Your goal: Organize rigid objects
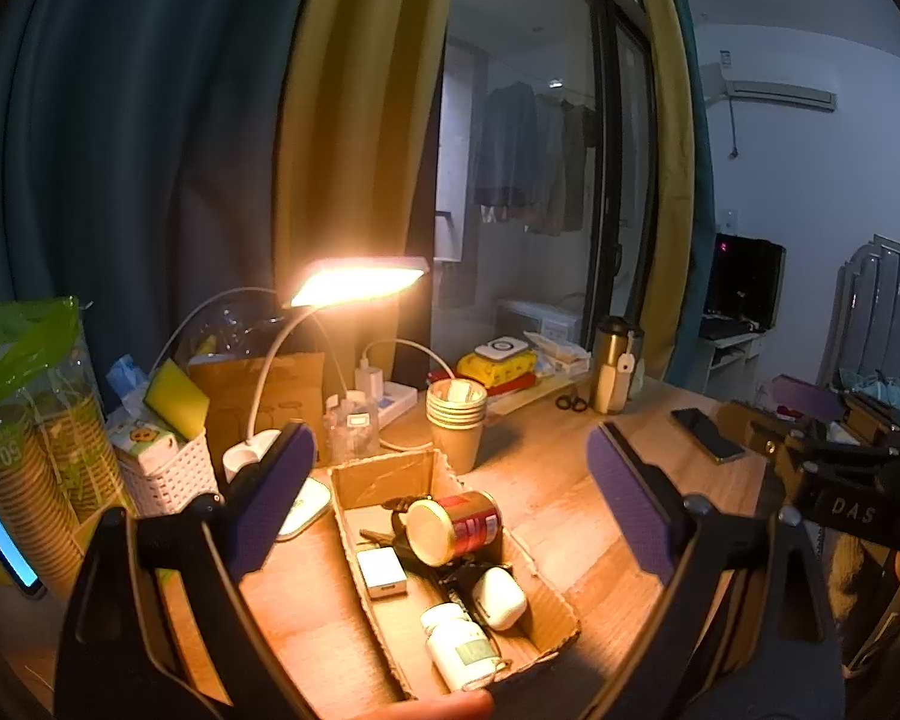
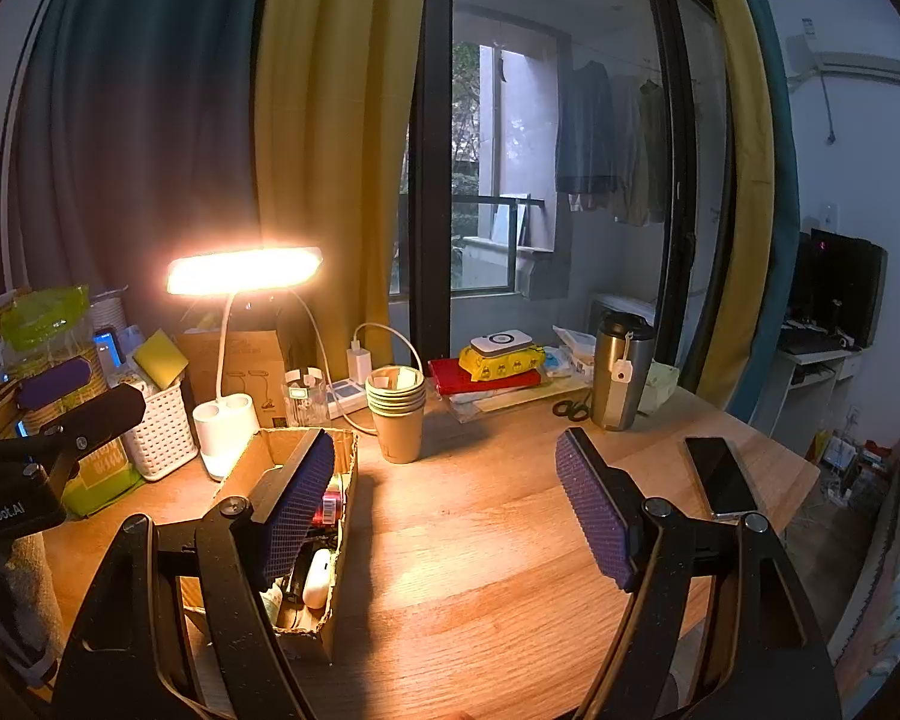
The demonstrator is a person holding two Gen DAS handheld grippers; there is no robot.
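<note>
Your left gripper (image 1: 450, 498) and right gripper (image 2: 450, 507) both stand wide open, holding nothing. Just beyond the left one, the cardboard box (image 1: 561, 600) on the wooden desk (image 2: 498, 540) holds a red can (image 1: 456, 525), white bottle (image 1: 459, 648) and earbud case (image 1: 498, 597). Farther back stand stacked paper cups (image 2: 397, 405) and a lit lamp (image 2: 243, 270).

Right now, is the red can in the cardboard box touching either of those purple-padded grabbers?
Apart. In the left wrist view, the red can lies in the cardboard box, with clear space between it and the open left gripper.
</note>
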